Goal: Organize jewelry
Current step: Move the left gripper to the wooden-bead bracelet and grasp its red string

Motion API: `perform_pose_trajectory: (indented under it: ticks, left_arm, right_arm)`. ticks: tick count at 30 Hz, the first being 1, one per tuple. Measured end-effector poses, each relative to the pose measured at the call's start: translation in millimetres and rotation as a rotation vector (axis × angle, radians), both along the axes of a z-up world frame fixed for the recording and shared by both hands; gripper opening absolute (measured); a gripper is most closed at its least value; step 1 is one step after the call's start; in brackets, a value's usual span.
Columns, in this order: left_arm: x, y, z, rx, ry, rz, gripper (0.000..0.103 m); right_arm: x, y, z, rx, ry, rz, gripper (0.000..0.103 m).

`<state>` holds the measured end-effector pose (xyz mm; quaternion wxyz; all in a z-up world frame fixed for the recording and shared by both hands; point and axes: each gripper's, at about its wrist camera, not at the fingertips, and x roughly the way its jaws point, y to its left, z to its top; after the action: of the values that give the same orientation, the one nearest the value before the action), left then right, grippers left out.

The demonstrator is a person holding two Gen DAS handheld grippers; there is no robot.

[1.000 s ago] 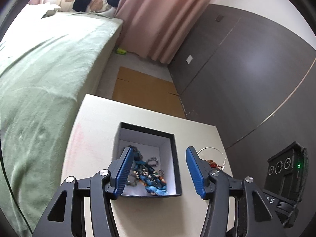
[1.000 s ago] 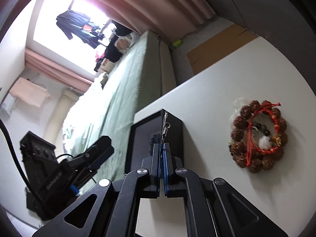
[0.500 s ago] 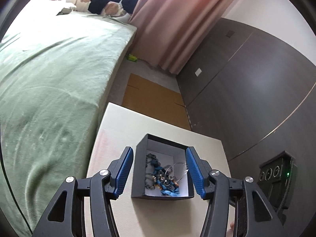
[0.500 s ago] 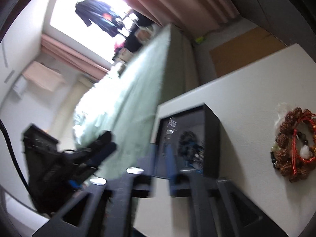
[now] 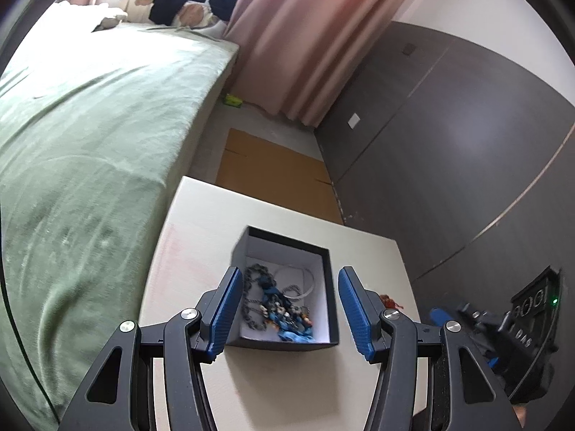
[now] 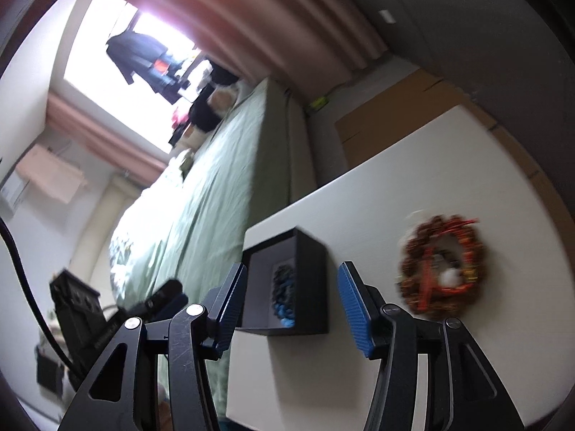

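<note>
Your left gripper (image 5: pixel 287 309) has its jaws released, straddling the black box (image 5: pixel 334 287) without gripping it; the box sits near the surface's (image 5: pixel 194 251) far edge toward the bed (image 5: pixel 90 143), holding a tangle of chains and blue beads (image 5: pixel 276 305). Your right gripper (image 6: pixel 291 309) is also spread wide and empty, beside the box (image 6: pixel 309 280). The brown bead bracelet (image 6: pixel 442 269) lies on the surface, well apart from the box.

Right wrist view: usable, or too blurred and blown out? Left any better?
Right wrist view: motion-smeared brown bead bracelet with red cord, window blown out white, open black jewelry box soft. Left wrist view: box interior reasonably sharp, strong fisheye bending, bed slightly smeared.
</note>
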<state>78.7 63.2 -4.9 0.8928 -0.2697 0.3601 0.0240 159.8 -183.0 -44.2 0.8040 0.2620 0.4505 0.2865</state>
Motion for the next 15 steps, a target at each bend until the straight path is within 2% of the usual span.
perform_pose_trajectory:
  ticks: [7, 12, 14, 15]
  left_arm:
    - [-1, -34, 0, 0.036, 0.015, -0.067, 0.057]
    - [1, -57, -1, 0.056, 0.022, -0.102, 0.057]
    - [5, -72, -3, 0.067, 0.03, -0.127, 0.057]
    - [7, -78, -4, 0.072, 0.036, -0.136, 0.057]
  right_arm:
    - [-9, -45, 7, -0.039, -0.008, -0.084, 0.054]
    - [-6, -62, 0, -0.058, 0.053, -0.086, 0.054]
    - [-5, -68, -3, -0.058, 0.069, -0.09, 0.062]
    - [-4, -71, -5, -0.056, 0.081, -0.094, 0.073]
